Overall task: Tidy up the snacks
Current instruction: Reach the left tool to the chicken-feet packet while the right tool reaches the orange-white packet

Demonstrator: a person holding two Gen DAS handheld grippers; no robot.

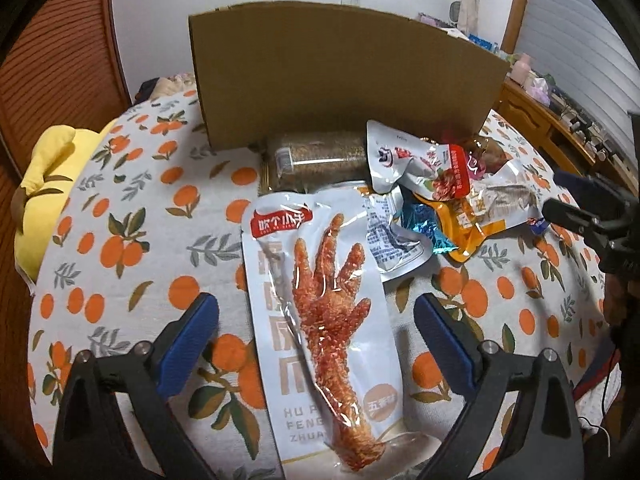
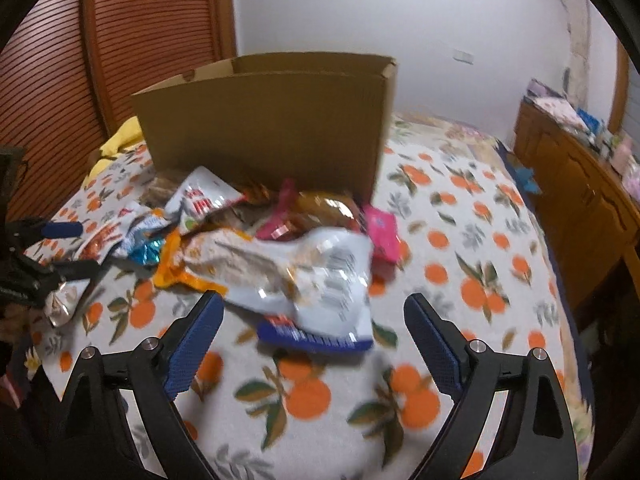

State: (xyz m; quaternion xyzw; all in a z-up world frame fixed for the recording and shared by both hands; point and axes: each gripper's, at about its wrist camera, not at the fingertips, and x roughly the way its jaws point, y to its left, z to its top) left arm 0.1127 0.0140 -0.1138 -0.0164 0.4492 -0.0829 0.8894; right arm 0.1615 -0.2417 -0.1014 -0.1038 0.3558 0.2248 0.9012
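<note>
Orange-printed bedspread (image 1: pixel 132 216) covers the bed that carries everything, with a ribbed wooden headboard (image 1: pixel 60 64) at its head and a wooden dresser (image 2: pixel 580 200) along one side; a yellow cushion (image 1: pixel 44 200) lies at the bed's head-side edge; a cardboard box (image 1: pixel 340 76) stands upright in the middle of the spread, open at the top. Heaped against the near wall of the box is the snack pile (image 2: pixel 256 224): a brown seeded bar pack (image 1: pixel 320 156) touching the box, a white-and-red pouch (image 1: pixel 404 156), a blue foil wrapper (image 1: pixel 424 224), an orange pouch (image 1: pixel 464 220), and a pink packet (image 2: pixel 384 236) at the pile's dresser side. The left gripper (image 1: pixel 316 332) is spread wide, one finger on either side of the chicken-foot packet (image 1: pixel 324 320), which lies flat and untouched by the pads; the right gripper (image 2: pixel 314 336) is likewise wide, holding nothing, low over the spread with a blurred white-and-blue pouch (image 2: pixel 316 280) just ahead of its fingers.
</note>
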